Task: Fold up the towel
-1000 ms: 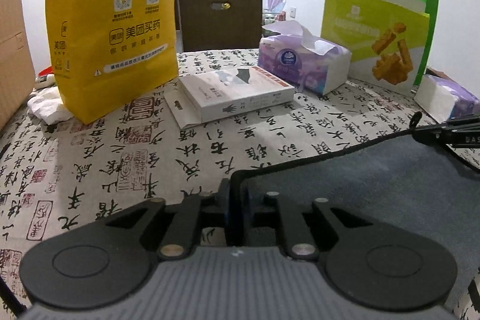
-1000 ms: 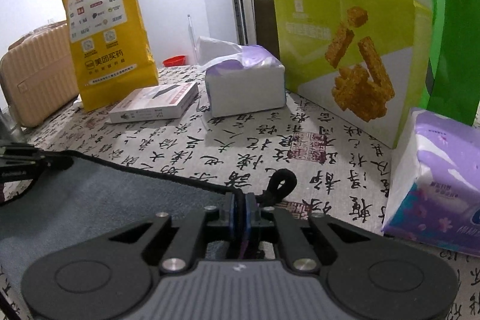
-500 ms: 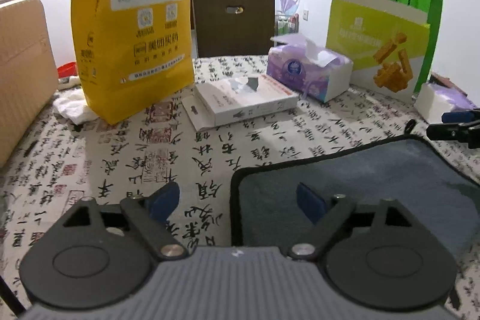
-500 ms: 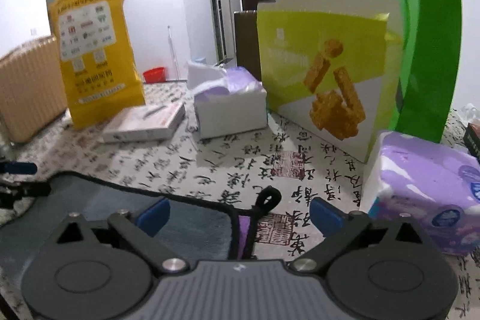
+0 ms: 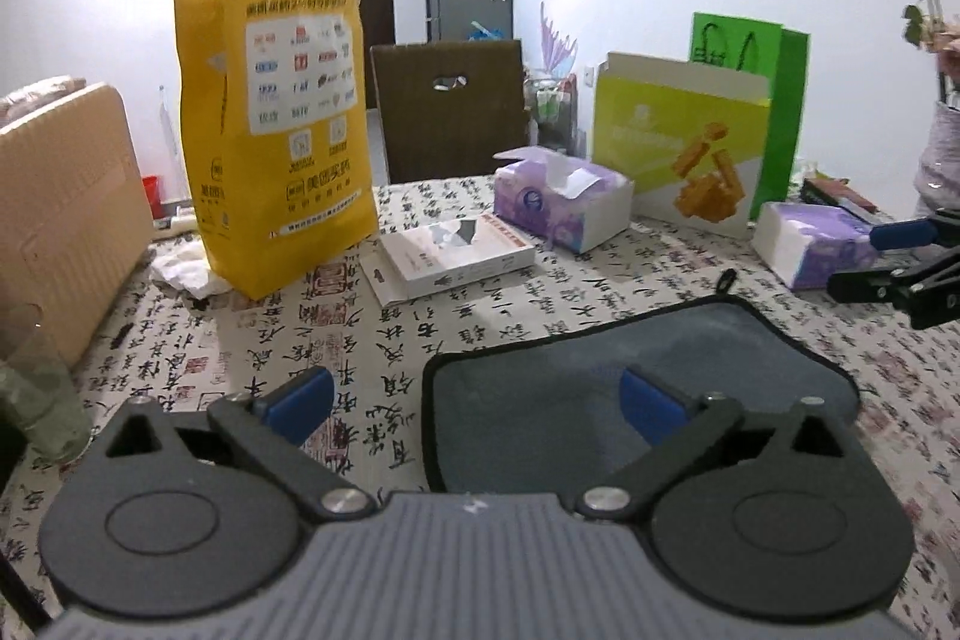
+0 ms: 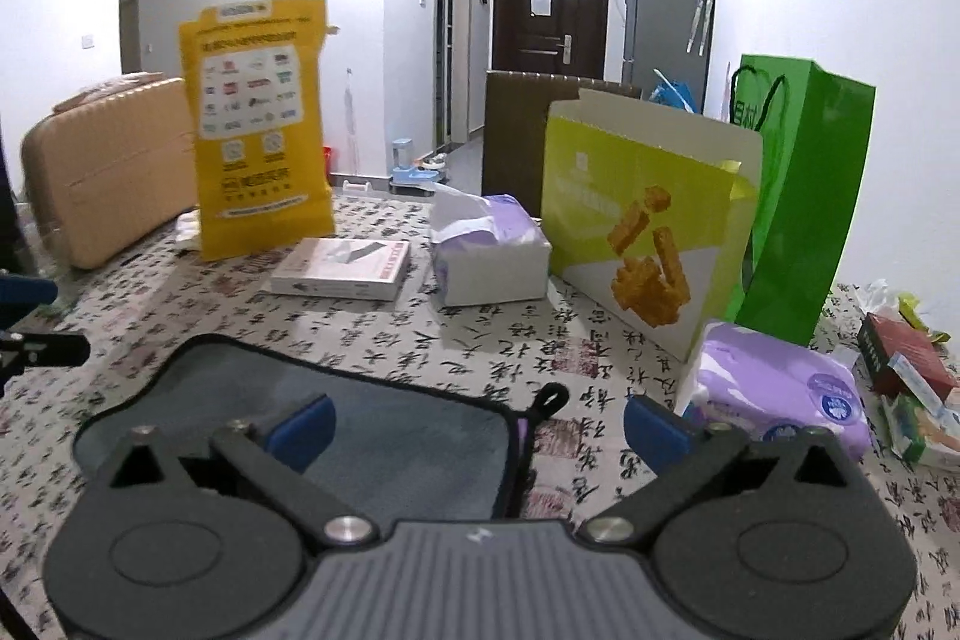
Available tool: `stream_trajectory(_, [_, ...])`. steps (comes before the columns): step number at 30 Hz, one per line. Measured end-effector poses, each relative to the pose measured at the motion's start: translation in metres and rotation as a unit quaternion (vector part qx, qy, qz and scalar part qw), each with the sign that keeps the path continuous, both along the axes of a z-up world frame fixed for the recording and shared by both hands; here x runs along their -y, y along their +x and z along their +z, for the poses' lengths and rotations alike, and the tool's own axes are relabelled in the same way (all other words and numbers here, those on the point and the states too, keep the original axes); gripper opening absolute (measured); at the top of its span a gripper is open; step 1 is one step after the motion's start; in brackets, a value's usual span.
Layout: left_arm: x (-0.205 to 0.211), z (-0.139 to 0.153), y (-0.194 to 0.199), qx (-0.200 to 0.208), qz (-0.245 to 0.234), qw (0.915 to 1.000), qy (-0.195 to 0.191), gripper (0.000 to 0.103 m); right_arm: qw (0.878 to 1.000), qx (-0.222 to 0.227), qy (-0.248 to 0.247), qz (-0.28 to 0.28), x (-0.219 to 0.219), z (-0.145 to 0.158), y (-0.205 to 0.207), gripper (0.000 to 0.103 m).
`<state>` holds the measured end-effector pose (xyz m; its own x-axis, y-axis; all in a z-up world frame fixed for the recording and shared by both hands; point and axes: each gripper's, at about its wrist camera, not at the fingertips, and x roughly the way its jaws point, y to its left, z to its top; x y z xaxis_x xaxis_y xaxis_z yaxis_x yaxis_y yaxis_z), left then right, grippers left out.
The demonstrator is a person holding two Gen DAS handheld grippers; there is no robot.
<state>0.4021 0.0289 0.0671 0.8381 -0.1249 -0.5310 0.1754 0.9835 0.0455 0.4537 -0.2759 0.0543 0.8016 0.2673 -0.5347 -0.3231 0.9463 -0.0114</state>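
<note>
A grey towel with black edging (image 5: 624,370) lies flat on the calligraphy-print tablecloth (image 5: 420,334). My left gripper (image 5: 477,400) is open and empty, raised above the towel's left corner. In the right wrist view the towel (image 6: 390,436) lies below my right gripper (image 6: 477,424), which is open and empty above the towel's right corner. A black hanging loop (image 6: 549,397) sticks out there. The right gripper also shows at the right edge of the left wrist view (image 5: 900,262).
Behind the towel stand a yellow paper bag (image 5: 276,124), a flat white box (image 5: 456,256), a purple tissue box (image 5: 561,202), a lime snack bag (image 5: 678,148), a green bag (image 6: 804,190) and a purple tissue pack (image 6: 780,400). A beige suitcase (image 6: 114,166) is at left.
Both grippers were shut on the towel's corners a second ago. They have opened, let the towel go flat on the table, and lifted up and back.
</note>
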Motion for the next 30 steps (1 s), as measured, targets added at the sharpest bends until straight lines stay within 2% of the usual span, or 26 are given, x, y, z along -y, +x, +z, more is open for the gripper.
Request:
stream_trajectory(9, [0.007, 0.015, -0.056, 0.019, -0.004, 0.9997, 0.013, 0.103, 1.0, 0.011, 0.013, 0.005, -0.006, 0.01, -0.056, 0.103])
stream_trajectory(19, [0.014, 0.025, -0.121, 0.048, -0.006, 0.9988, 0.007, 0.103, 0.999, 0.035, 0.031, 0.006, -0.005, 0.023, -0.119, 0.103])
stream_trajectory(30, [0.021, 0.024, -0.179, 0.066, -0.004, 0.9978, -0.002, 0.103, 0.997, 0.058, 0.043, 0.01, -0.002, 0.024, -0.185, 0.103])
